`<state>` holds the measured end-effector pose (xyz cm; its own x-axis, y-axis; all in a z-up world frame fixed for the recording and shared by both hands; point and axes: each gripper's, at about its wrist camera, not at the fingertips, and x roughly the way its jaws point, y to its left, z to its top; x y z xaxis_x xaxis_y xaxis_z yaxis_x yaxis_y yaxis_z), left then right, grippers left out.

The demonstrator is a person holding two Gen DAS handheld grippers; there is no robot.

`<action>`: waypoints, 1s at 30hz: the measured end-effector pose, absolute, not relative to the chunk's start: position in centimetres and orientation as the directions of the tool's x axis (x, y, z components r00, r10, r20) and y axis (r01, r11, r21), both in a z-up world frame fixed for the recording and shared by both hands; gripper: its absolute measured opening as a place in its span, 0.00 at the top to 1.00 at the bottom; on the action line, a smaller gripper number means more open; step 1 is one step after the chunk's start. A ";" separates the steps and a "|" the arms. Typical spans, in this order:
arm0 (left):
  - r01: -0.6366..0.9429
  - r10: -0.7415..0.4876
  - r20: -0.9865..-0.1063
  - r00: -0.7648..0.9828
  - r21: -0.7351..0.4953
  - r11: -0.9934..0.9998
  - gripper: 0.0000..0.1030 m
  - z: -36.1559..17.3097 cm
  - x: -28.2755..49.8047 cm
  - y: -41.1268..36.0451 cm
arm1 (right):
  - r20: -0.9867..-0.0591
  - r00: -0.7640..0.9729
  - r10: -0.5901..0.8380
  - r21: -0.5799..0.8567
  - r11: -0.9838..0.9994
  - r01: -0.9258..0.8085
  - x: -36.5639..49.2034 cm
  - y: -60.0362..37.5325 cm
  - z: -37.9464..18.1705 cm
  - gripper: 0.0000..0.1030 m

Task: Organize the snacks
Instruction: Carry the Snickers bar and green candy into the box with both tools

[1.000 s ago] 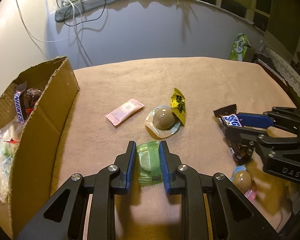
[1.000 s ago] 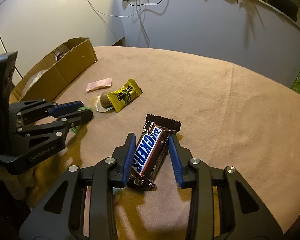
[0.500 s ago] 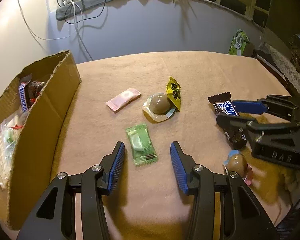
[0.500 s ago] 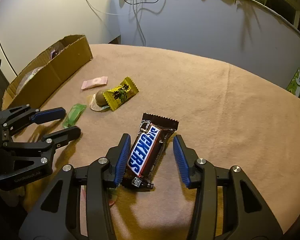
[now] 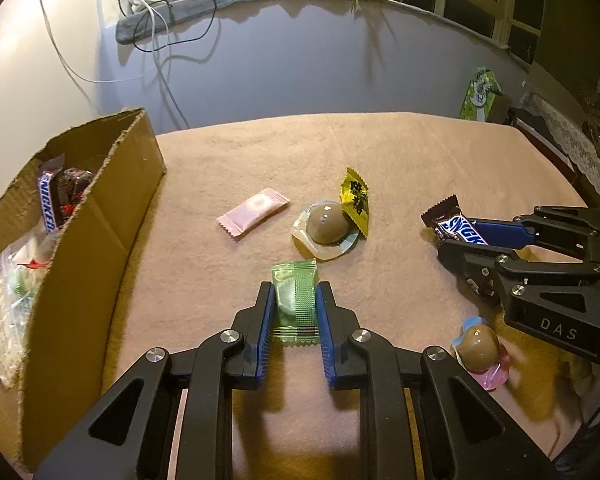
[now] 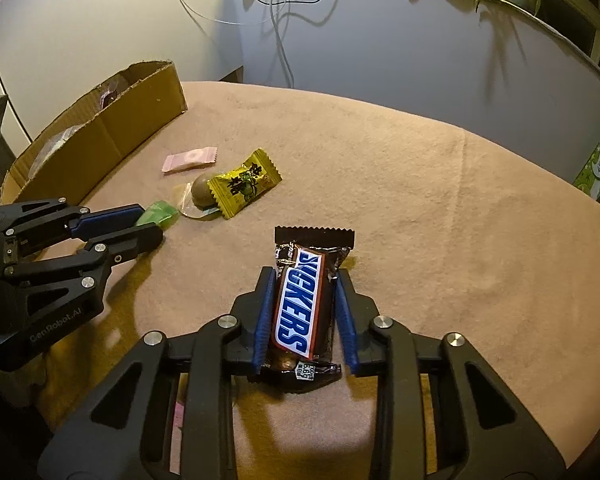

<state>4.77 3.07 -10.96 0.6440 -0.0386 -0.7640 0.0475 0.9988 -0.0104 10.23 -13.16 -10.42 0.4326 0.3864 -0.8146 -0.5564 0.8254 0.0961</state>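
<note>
**Both grippers closed on snacks**

On the tan cloth-covered table (image 5: 400, 152), the left gripper (image 5: 296, 300) has its blue pads pressed against both long sides of a green candy packet (image 5: 294, 296), which lies flat on the cloth. Just ahead of it sit a brown ball in clear wrap (image 5: 326, 226), touched by a yellow packet (image 5: 355, 200), and a pink packet (image 5: 253, 212) nearby to the left. At the table's left edge stands an open cardboard box (image 5: 100, 216) with snacks inside. The right gripper (image 6: 302, 304) is clamped narrowly around a Snickers bar (image 6: 300, 300) resting on the cloth, its serrated end sticking out past the fingertips. A second wrapped brown ball (image 5: 480, 346) lies near the right gripper's body.
</note>
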 end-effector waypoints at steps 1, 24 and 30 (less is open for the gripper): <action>0.045 -0.037 -0.759 0.649 -0.010 0.999 0.82 -10.8 4.6 3.2 | -0.813 0.433 0.388 0.097 0.825 -0.557 10.2 -13.2 -10.3 0.71; -0.049 -0.006 -0.603 0.798 -0.075 0.996 0.82 -3.9 0.9 9.8 | -0.693 0.487 0.531 0.175 0.780 -0.601 9.2 -8.5 -3.3 0.71; -0.102 0.026 -0.577 0.816 -0.099 0.990 0.82 -3.0 -0.2 13.0 | -0.672 0.460 0.581 0.201 0.741 -0.641 8.7 -5.0 -2.2 0.71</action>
